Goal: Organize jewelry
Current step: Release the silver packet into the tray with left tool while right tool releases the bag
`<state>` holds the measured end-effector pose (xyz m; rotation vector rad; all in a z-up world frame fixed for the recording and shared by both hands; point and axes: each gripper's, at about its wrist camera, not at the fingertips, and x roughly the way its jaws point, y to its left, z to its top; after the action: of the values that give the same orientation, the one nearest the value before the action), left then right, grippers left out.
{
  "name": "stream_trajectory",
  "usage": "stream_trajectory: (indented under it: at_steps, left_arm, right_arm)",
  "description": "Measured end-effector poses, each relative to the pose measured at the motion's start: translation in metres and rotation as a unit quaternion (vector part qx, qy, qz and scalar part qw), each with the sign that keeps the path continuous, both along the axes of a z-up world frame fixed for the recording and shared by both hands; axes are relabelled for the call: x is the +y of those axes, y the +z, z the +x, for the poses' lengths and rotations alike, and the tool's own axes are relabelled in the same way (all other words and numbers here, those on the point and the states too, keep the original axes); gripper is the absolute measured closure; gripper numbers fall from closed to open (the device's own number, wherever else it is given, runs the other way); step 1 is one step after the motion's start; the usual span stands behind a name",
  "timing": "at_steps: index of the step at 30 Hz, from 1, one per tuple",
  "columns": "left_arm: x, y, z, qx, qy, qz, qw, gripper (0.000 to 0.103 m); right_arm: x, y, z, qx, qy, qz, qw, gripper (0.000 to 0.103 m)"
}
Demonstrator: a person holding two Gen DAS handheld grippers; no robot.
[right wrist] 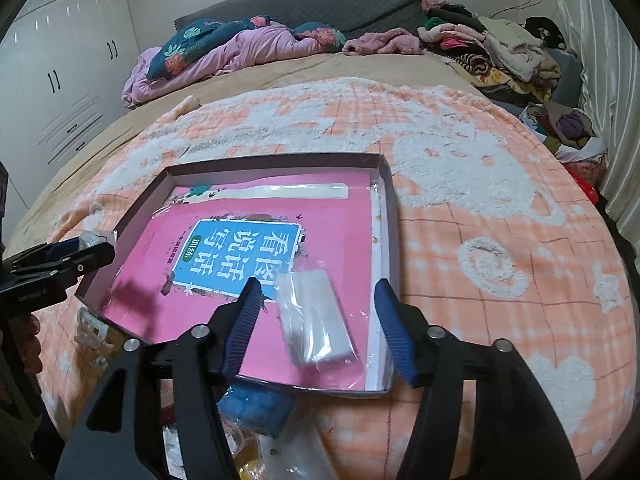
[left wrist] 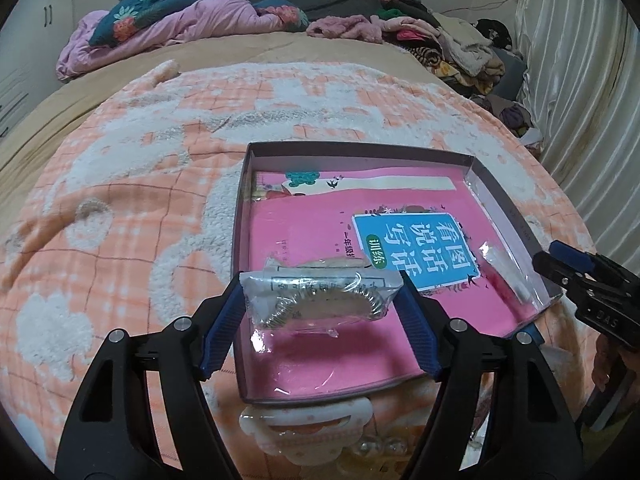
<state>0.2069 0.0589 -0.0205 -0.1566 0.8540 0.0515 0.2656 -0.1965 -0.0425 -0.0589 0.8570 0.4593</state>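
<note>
A shallow cardboard tray [left wrist: 360, 146] lies on the bed with a pink book [left wrist: 304, 224] flat inside it. My left gripper [left wrist: 322, 280] hangs over the tray's near part. It is shut on a clear plastic bag [left wrist: 320, 300] with a coiled silver bracelet inside, and the bag's ends are pinched by the blue pads. My right gripper [right wrist: 318, 282] stands open over the near right of the tray [right wrist: 272, 159]. A small white packet [right wrist: 316, 320] lies on the book between its fingers, apart from both pads. That packet [left wrist: 504, 276] also shows in the left wrist view.
The tray sits on an orange and white fleece blanket [left wrist: 140, 208]. More packets lie at the tray's near edge: a white and peach piece [left wrist: 308, 428] and a blue box [right wrist: 256, 404]. Pillows and heaped clothes [right wrist: 500, 52] fill the far side; a curtain [left wrist: 580, 80] hangs right.
</note>
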Motion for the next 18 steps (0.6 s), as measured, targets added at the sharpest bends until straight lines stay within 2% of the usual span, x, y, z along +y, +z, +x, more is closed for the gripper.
stream_trajectory:
  at_steps: [3, 7, 12, 18]
  left_arm:
    - [0.0, 0.0, 0.001, -0.002, 0.004, 0.004, 1.0, 0.024]
    - [0.0, 0.006, -0.004, -0.008, 0.008, 0.003, 0.9999, 0.017]
    - [0.001, 0.019, -0.016, -0.027, 0.015, 0.006, 0.9995, 0.011]
    - [0.003, 0.033, -0.034, -0.046, 0.024, 0.013, 0.9986, 0.01]
  right_arm:
    - [-0.007, 0.004, -0.005, -0.002, -0.005, 0.005, 1.0, 0.039]
    - [-0.022, 0.011, -0.015, -0.005, -0.016, 0.018, 1.0, 0.035]
    - [-0.037, 0.021, -0.03, -0.012, -0.027, 0.031, 0.999, 0.028]
    - [-0.051, 0.038, -0.048, -0.03, -0.038, 0.045, 0.998, 0.024]
